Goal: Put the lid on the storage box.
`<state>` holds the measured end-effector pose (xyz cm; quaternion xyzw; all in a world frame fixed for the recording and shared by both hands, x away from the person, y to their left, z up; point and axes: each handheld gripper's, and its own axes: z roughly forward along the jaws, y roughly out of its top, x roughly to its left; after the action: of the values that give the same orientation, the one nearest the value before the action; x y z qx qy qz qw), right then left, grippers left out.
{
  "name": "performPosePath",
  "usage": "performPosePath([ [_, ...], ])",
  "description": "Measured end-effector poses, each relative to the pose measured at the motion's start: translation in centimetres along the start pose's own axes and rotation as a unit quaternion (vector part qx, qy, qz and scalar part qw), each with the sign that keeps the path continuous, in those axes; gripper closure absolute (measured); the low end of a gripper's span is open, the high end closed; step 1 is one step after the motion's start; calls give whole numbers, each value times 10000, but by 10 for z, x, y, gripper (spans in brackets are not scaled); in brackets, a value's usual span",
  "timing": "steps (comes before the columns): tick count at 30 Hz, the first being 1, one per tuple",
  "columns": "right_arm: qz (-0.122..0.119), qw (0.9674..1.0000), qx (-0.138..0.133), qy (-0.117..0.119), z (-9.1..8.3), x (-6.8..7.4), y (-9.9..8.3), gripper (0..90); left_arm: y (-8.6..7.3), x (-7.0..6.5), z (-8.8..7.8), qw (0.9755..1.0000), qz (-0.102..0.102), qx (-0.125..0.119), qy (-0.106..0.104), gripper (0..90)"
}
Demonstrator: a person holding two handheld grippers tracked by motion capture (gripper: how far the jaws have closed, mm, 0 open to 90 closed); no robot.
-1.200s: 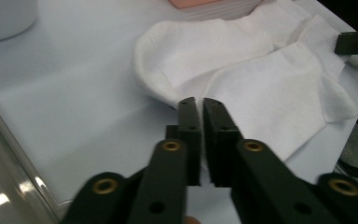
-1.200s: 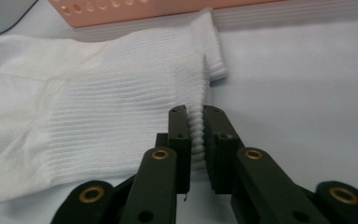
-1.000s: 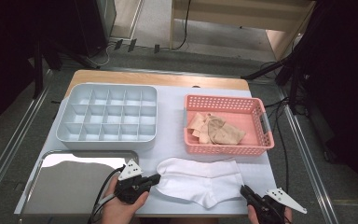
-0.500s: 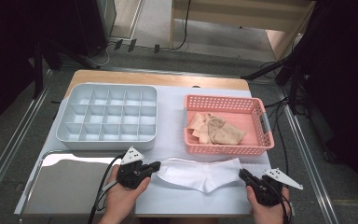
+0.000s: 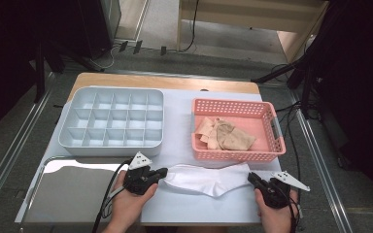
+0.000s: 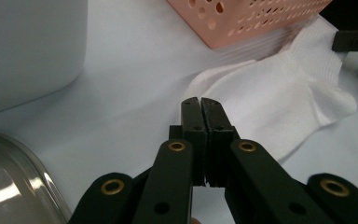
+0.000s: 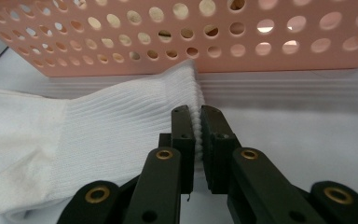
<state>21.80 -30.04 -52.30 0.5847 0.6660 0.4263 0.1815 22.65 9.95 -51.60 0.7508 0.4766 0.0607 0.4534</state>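
Sock stretched between clamped left gripper and right gripper; folding, compartment tray placement remain.

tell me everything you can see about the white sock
The white ribbed fabric sock lies stretched sideways on the pale table cover, just in front of the pink perforated plastic basket. It looks soft and knitted, with a finely ribbed cuff and a smoother foot part. The right gripper is shut on the cuff's edge. The left gripper is shut at the opposite end, apparently pinching a thin edge. The middle sags into a point.
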Motion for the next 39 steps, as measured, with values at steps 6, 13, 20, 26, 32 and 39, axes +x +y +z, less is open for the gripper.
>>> performPosePath([
  [6,134,9999,-80,60,-1,-2,-3,717,-3,2,4,9998,-112,144,-108,891],
  [13,347,9993,-111,120,-2,-6,-9,660,-4,5,9,9990,-388,187,149,589],
  [20,355,9992,17,157,1,-1,-11,751,-4,-2,12,9988,-296,391,14,715],
  [26,526,9982,39,269,-8,-2,-10,823,-4,-3,6,9991,-168,354,-182,875],
  [32,635,9967,-190,461,-34,-3,-6,829,-2,-3,-4,9980,-244,294,-509,878],
  [39,598,9974,-83,403,-43,-7,-9,829,-6,-7,2,9979,-117,450,-444,876],
])
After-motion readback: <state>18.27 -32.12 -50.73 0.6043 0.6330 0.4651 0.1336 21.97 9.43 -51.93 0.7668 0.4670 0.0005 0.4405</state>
